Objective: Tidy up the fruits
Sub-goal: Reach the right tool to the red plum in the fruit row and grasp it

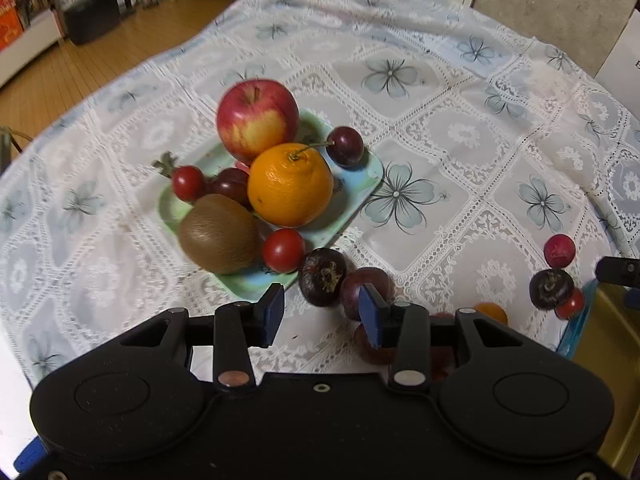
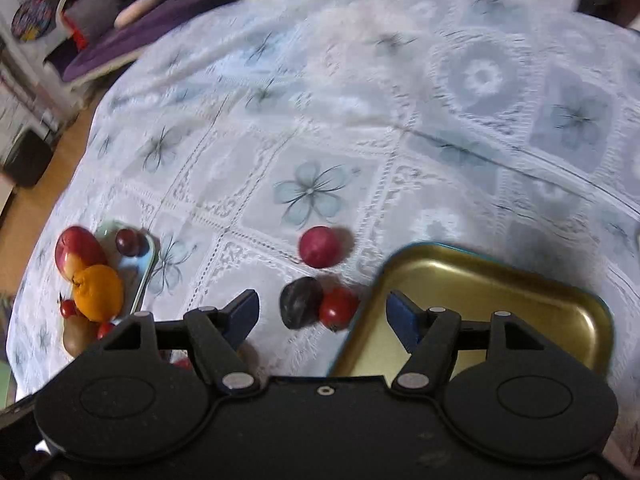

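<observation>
Pale tray (image 1: 366,184) holding apple (image 1: 258,120), orange (image 1: 290,186), kiwi (image 1: 219,234), gold tray (image 2: 480,280) bare, left gripper (image 1: 322,314) and right gripper (image 2: 322,318) both spread, gripping nothing, fruit behind left fingers (image 1: 370,318) partly hidden

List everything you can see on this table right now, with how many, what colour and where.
apple: 1, red and yellow, back of the pale tray
orange: 1, orange, middle of the pale tray
kiwi: 1, brown, front of the pale tray
pale tray: 1, green-blue, on the tablecloth
small red and dark fruits: several on the pale tray, several loose on the cloth; exact count unclear
gold tray: 1, gold with blue rim, no fruit seen inside
tablecloth: 1, white lace with blue flowers
left claw: 1, black with blue pads, open, near loose dark fruits
right claw: 1, black with blue pads, open, beside the gold tray
</observation>
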{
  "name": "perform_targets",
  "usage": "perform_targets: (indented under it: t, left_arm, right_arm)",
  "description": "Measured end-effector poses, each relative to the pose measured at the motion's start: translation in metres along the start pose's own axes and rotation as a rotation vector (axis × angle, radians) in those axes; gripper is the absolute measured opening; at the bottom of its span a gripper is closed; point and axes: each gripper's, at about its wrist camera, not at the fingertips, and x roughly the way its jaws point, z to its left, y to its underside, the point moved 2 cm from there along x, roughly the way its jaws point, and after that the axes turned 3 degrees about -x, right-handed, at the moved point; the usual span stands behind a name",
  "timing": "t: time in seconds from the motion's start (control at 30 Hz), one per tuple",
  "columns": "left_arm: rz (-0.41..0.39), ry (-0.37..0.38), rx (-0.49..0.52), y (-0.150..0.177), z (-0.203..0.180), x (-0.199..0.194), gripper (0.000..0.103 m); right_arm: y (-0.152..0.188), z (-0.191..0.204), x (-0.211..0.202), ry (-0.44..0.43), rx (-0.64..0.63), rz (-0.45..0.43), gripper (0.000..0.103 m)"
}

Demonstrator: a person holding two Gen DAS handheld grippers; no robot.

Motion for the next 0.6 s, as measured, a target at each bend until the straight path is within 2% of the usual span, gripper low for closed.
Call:
perform_targets:
  t: [0.07,0.13,0.17,0.27,0.5,0.6]
  left_arm:
    - [0.012,0.014,-0.006,-0.002,0.0,0.008,0.051]
    - [0.014,0.023,-0.009,-0.002,0.001,0.014,0.051]
    - [0.024,0.023,-0.004,-0.002,0.0,0.017,0.051]
    - [0.039,0.019,0.021,-0.001,-0.001,0.022,0.051]
    - [0.037,0.036,0.03,-0.001,-0.002,0.022,0.051]
    - [0.031,0.031,0.041,0.0,-0.004,0.02,0.051]
  right_arm:
    - [-0.008,0.006,0.009,-0.002,-0.038,-0.003,0.058]
    - [-0.015,0.012,0.019,-0.003,-0.07,-0.003,0.038]
    - [-0.018,0.013,0.025,-0.004,-0.081,0.008,0.035]
    - [-0.022,0.016,0.044,0.008,-0.086,0.039,0.034]
    - [-0.026,0.022,0.065,0.129,-0.133,-0.015,0.034]
    - [-0.026,0.021,0.073,0.149,-0.134,0.004,0.035]
